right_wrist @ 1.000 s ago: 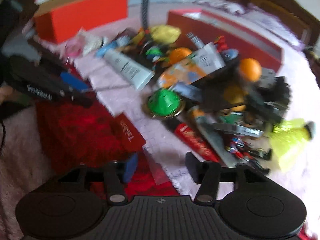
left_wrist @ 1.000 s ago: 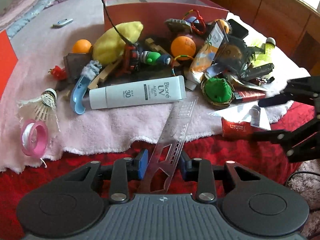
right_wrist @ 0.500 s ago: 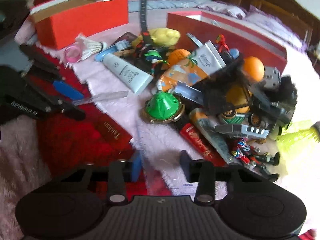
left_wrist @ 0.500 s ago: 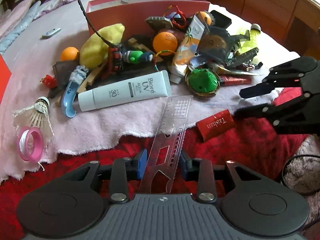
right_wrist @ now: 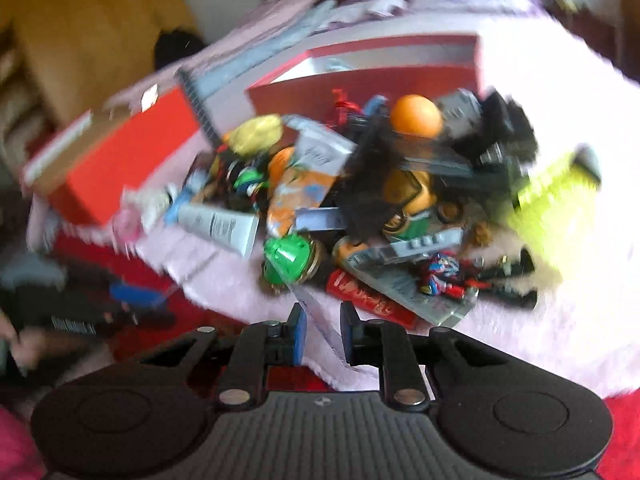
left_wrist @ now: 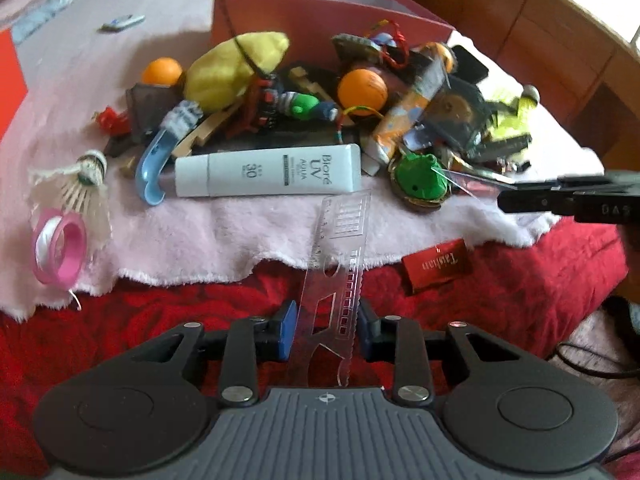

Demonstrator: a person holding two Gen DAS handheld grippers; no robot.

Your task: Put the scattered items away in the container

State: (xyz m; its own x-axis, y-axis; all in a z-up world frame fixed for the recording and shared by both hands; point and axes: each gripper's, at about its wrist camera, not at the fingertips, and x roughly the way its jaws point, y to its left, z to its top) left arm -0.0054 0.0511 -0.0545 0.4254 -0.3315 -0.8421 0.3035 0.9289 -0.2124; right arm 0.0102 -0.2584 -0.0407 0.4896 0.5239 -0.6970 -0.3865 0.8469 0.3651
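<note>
My left gripper (left_wrist: 326,330) is shut on a clear plastic ruler (left_wrist: 338,264) that sticks forward over the pink blanket's edge. My right gripper (right_wrist: 322,330) is shut on a thin clear plastic piece (right_wrist: 316,316); it also shows at the right of the left wrist view (left_wrist: 560,200), holding that piece (left_wrist: 476,178) above the blanket. The red open box (left_wrist: 320,12) stands behind a pile of items: a white Biore tube (left_wrist: 268,172), a green toy (left_wrist: 420,180), orange balls (left_wrist: 362,88) and a yellow plush (left_wrist: 236,64). The right wrist view is blurred.
A pink ribbon roll (left_wrist: 60,252) and a white shuttlecock (left_wrist: 80,184) lie at the left. A small red packet (left_wrist: 438,266) lies on the red cover. An orange box (right_wrist: 112,152) stands left of the pile. Wooden furniture runs along the right.
My right gripper has closed on the clear plastic piece and lifted it, swinging up over the pile. My left gripper still holds the ruler, with little movement.
</note>
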